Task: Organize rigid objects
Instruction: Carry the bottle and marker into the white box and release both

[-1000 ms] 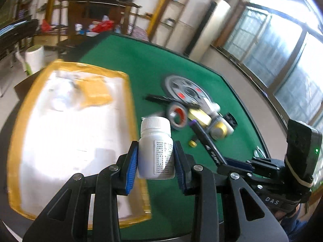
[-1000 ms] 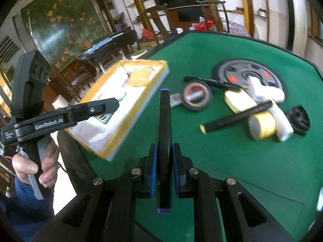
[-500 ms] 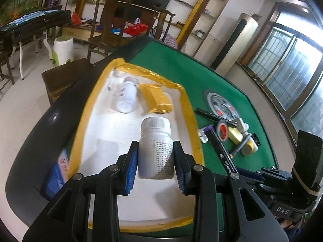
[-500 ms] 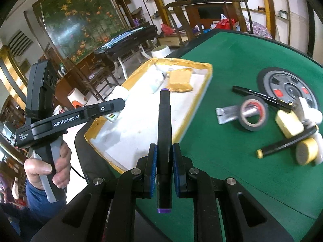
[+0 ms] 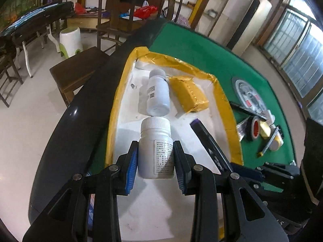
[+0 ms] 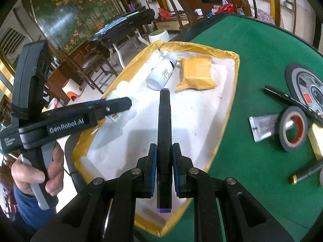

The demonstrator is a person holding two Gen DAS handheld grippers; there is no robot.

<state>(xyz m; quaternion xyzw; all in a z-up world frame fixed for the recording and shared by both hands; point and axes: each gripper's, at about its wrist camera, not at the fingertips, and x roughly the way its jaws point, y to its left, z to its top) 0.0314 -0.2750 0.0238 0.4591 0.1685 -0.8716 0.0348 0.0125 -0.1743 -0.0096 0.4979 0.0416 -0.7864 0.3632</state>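
The left gripper (image 5: 155, 159) is clamped on a white pill bottle (image 5: 155, 151), its blue pads pressed to the bottle's sides and the ribbed cap pointing away from the camera. The bottle hangs over a white tray (image 5: 161, 211) with a yellow taped rim that sits on a green table (image 5: 201, 46). The right gripper (image 6: 164, 165) is clamped on a black marker (image 6: 164, 133) with purple ends, its pads tight against the barrel, and the marker points out over the same tray (image 6: 201, 121). In the left wrist view this marker (image 5: 210, 141) slants in from the right, just beside the held bottle. At the far end of the tray a second white bottle (image 5: 157, 92) lies on its side, with a yellow packet (image 5: 189, 94) just to its right. On the green cloth to the right of the tray lie a round weight plate (image 6: 304, 84), a roll of tape (image 6: 292, 129) with a red core, a silver piece (image 6: 262, 127) touching the tape, and another black pen (image 6: 286, 98) lying across the plate's near edge. A hand (image 6: 38, 175) grips the left gripper's handle at the left of the right wrist view.
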